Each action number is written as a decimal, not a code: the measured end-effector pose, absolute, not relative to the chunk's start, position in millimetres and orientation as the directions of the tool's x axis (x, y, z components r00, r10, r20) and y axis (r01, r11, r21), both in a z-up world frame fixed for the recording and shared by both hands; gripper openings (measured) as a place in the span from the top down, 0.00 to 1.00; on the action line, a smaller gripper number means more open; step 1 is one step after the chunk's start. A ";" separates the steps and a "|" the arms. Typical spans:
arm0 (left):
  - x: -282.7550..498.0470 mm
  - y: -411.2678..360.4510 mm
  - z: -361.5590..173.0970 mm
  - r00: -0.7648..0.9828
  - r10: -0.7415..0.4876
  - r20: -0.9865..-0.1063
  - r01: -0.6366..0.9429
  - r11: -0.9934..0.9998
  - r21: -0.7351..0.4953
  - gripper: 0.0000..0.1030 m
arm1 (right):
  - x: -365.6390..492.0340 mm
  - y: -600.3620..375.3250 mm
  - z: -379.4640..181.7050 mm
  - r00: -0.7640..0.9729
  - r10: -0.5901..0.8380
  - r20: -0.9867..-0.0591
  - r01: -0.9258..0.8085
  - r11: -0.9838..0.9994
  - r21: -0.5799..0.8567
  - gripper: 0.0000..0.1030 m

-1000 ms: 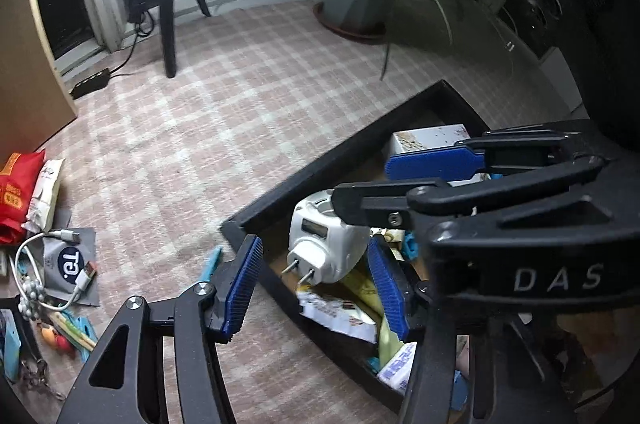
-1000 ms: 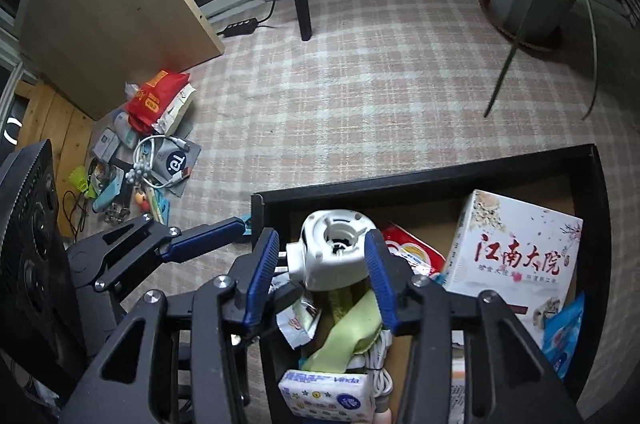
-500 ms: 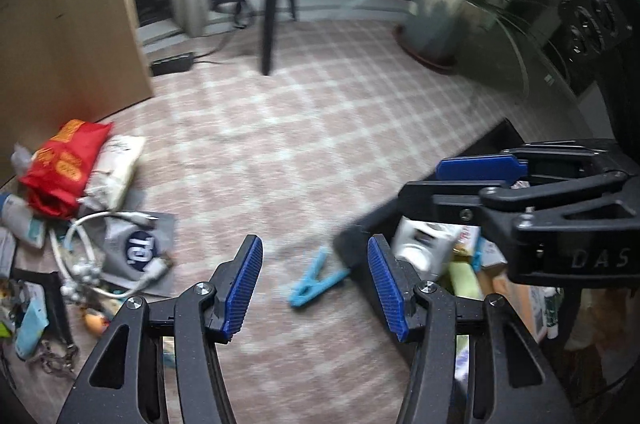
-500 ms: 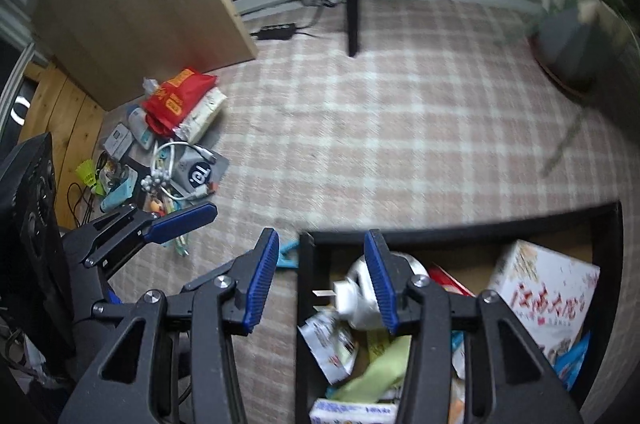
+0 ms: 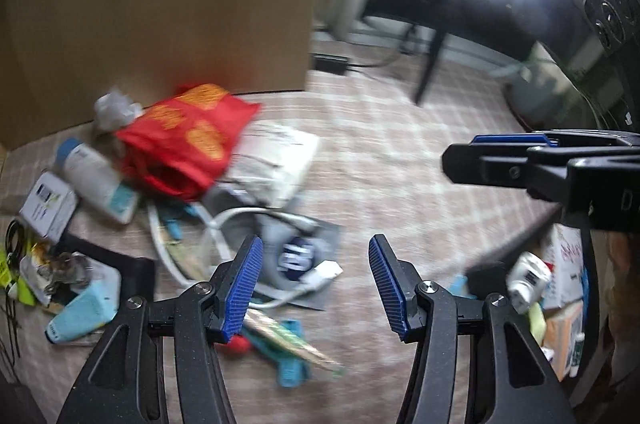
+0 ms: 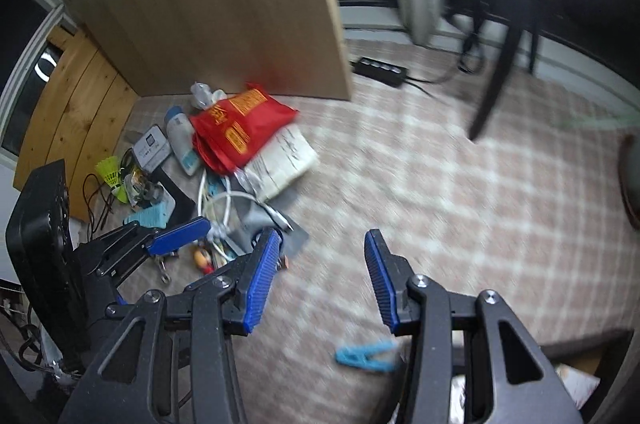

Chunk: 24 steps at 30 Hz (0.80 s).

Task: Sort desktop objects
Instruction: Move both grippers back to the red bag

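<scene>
Beneath the empty left tool [image 5: 314, 282] lies the cable [image 5: 224, 224].

A red bag [image 5: 188, 140] with orange print lies on pink-and-white checked carpet [image 5: 392, 160].

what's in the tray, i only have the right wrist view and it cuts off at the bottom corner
Observer: A white plug adapter lies in the tray, beside a white box with red print.
Operator: are the left tongs holding anything, i see just one finger
Observer: No, the left tongs are open and empty.
Operator: what's in front of them
Observer: A grey pouch with a dark blue round logo, and a white cable plug lying on it.
</scene>
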<state>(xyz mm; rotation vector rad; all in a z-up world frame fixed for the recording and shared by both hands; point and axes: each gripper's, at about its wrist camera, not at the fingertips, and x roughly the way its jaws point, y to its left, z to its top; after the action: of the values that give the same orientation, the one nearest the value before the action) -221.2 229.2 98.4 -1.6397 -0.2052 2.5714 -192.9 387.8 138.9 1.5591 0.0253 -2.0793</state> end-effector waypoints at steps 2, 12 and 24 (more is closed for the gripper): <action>-224.8 210.3 94.4 -0.422 0.125 -0.898 0.043 -0.987 -0.157 0.48 | -201.0 374.2 136.4 -0.177 -0.408 -0.895 0.442 -0.846 0.298 0.57; -240.8 147.3 80.6 -0.418 0.077 -0.905 0.169 -0.972 -0.160 0.48 | -240.6 318.2 118.2 -0.146 -0.420 -0.896 0.490 -0.817 0.303 0.52; -264.1 132.6 61.6 -0.400 0.098 -0.911 0.192 -0.963 -0.187 0.46 | -280.8 263.9 90.5 -0.110 -0.430 -0.896 0.524 -0.791 0.315 0.45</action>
<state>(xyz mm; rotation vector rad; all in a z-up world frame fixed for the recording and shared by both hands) -264.1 132.6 61.6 -1.7502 -0.4234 2.6436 -280.8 263.9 90.5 1.5367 0.1056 -1.9547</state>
